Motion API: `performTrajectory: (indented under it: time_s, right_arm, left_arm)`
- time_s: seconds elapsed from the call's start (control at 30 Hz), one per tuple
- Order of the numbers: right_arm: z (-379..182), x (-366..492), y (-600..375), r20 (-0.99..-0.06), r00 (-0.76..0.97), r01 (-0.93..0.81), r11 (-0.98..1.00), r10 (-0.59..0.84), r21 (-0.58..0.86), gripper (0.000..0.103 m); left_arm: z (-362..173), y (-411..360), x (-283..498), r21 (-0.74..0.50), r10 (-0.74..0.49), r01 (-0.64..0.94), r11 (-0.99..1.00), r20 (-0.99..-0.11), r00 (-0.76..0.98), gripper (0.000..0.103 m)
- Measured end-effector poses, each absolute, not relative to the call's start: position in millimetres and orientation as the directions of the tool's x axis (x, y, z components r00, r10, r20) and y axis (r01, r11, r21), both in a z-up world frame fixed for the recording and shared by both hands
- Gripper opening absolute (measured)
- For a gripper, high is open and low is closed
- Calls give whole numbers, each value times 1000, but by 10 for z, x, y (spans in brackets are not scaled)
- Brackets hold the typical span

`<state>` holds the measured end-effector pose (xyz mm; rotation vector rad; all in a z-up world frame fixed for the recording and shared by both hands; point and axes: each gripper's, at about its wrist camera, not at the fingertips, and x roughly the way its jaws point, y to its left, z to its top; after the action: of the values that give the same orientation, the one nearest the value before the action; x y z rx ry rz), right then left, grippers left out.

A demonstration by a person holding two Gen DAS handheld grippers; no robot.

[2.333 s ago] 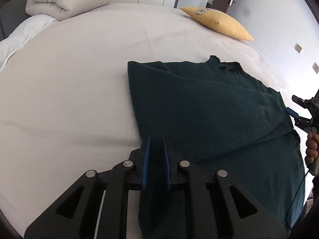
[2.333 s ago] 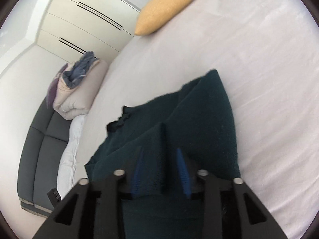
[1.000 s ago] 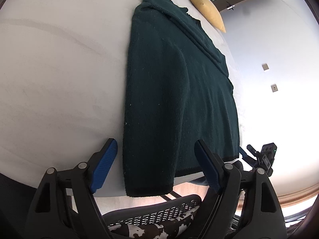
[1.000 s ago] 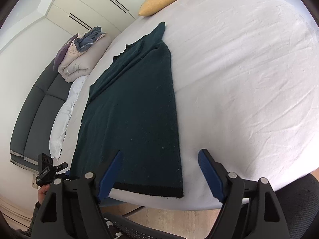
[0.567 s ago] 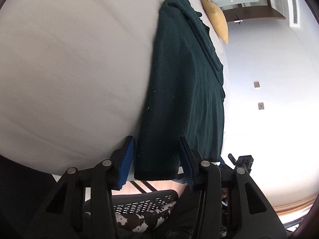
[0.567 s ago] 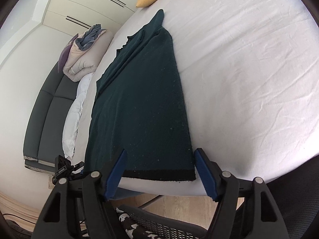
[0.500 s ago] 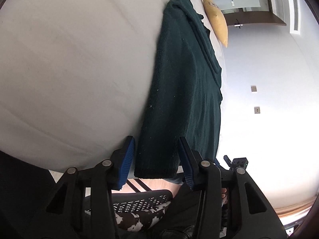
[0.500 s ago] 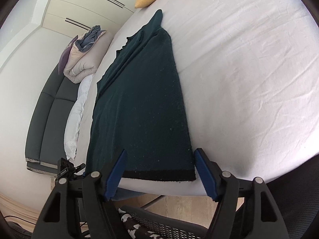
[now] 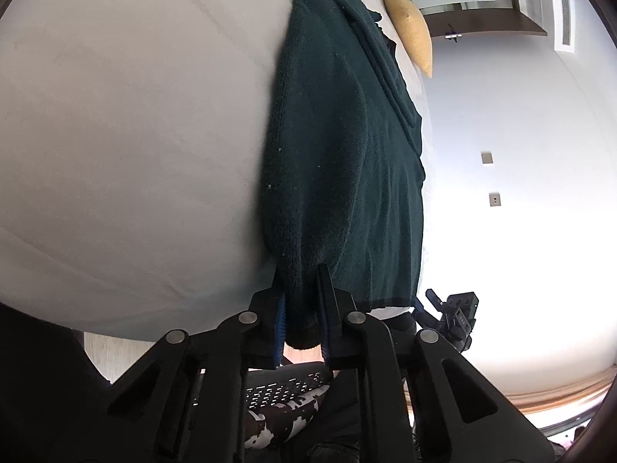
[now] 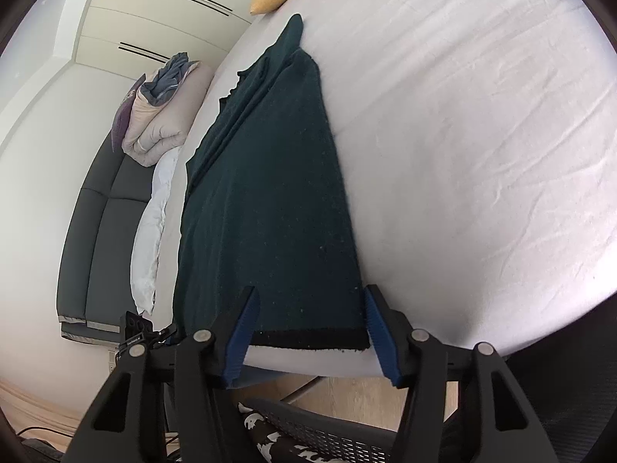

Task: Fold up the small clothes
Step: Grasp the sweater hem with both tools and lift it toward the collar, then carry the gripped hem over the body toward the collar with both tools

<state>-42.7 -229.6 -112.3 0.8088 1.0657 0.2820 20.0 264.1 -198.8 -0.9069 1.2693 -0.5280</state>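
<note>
A dark green knit sweater lies flat on the white bed, its hem at the near edge. My left gripper is shut on the sweater's left hem corner. In the right wrist view the sweater runs away from me, its black hem band just ahead. My right gripper is open, its blue fingers on either side of the right hem corner without pinching it. The right gripper also shows in the left wrist view.
A yellow pillow lies at the bed's far end. A folded duvet and a grey sofa are to the left. A black mesh chair and wooden floor lie below the bed edge.
My left gripper has closed on the left hem corner. My right gripper has moved closer to the right hem corner and stays open.
</note>
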Motion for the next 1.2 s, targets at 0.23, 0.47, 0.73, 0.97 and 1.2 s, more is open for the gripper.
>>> performTrajectory:
  time_s: [0.23, 0.47, 0.73, 0.97, 1.2]
  right_arm:
    - [-1165, -424, -2236, -674, 446, 164, 686, 590, 709, 41]
    - [-1157, -447, -2219, -689, 443, 162, 705, 574, 691, 10]
    - [-918, -442, -2134, -653, 488, 100, 706, 579, 701, 8]
    - [-633, -370, -2132, -592, 541, 54, 678, 597, 733, 8]
    - [-429, -208, -2153, -536, 579, 24, 645, 614, 764, 8]
  left_arm:
    - [-1951, 2750, 158, -829, -777, -138, 542, -557, 293, 9]
    - [-1899, 2746, 127, -840, -784, -117, 530, -538, 310, 8]
    - [-1658, 2850, 134, -884, -800, -88, 459, -454, 393, 7]
    - [-1420, 3002, 187, -926, -811, -65, 372, -358, 463, 7]
    - [-1252, 3067, 296, -944, -807, -48, 326, -305, 506, 7]
